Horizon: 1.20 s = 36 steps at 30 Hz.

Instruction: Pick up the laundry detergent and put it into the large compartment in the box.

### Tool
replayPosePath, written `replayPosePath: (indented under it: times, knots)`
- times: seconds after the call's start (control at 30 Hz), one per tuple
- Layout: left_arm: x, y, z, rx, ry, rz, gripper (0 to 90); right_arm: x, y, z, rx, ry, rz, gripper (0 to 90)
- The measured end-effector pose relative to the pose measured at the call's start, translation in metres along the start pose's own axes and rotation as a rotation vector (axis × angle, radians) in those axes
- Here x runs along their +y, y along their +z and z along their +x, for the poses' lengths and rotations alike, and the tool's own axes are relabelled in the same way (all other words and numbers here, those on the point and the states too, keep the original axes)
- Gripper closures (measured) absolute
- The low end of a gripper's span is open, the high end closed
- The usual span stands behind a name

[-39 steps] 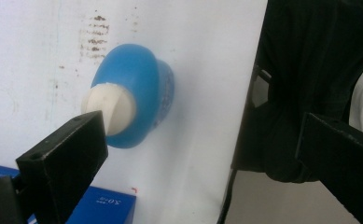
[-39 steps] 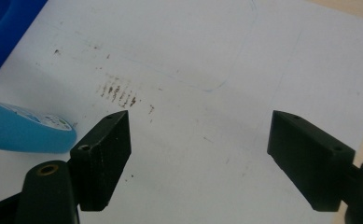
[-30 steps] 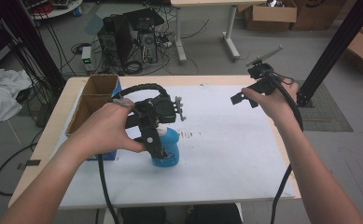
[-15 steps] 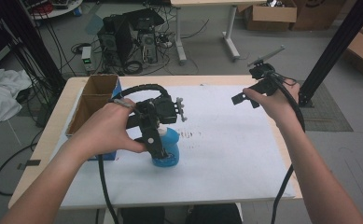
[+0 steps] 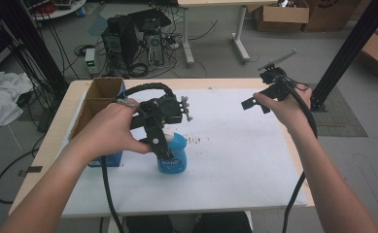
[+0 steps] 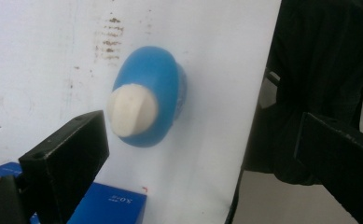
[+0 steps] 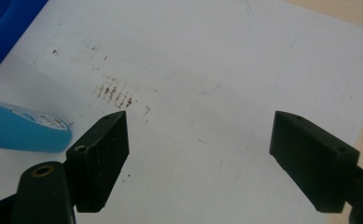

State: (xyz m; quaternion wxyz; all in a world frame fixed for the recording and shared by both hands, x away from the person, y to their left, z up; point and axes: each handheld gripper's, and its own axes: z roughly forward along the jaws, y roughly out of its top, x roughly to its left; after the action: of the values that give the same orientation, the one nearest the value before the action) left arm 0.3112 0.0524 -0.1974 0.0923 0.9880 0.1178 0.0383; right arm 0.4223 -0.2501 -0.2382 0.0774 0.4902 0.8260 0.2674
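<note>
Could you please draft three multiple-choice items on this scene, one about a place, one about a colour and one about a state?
1. Where does the blue bottle stand?
A. inside the cardboard box
B. on the white sheet, beside a blue box
C. on the floor

2. What colour is the bottle's cap?
A. red
B. black
C. off-white

3. How are the jaws of the left gripper?
A. open, above the bottle
B. shut on the bottle's cap
C. shut on the blue box

Answers:
1 B: the high view shows it on the white sheet, next to the blue box, outside the cardboard box.
2 C: the left gripper view shows a pale, off-white cap on the blue body.
3 A: the left gripper view shows both jaws wide apart, the cap between them farther down, untouched.
</note>
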Motion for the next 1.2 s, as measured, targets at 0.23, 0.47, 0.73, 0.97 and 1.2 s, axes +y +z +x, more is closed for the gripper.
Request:
replayPosePath:
  times: [0.23,0.47,0.73,0.97,1.2]
  knots:
    - [-0.001,0.003,0.009,-0.007,-0.018,-0.015,4.0,-0.002,0.002,-0.002,-0.002,-0.012,0.009,20.0]
    - [-0.002,0.01,0.019,-0.01,-0.019,-0.019,5.6,-0.003,0.001,-0.004,-0.005,-0.011,0.008,20.0]
    - [-0.004,0.024,0.027,-0.012,-0.028,0.0,6.0,-0.005,0.002,-0.006,-0.003,-0.017,0.015,19.9]
    - [-0.001,0.036,0.03,-0.01,-0.023,0.012,6.1,-0.006,0.004,-0.007,-0.003,-0.017,0.018,19.9]
    - [-0.001,0.046,0.033,0.007,-0.016,0.025,6.2,-0.006,0.003,-0.006,-0.007,-0.027,0.015,19.9]
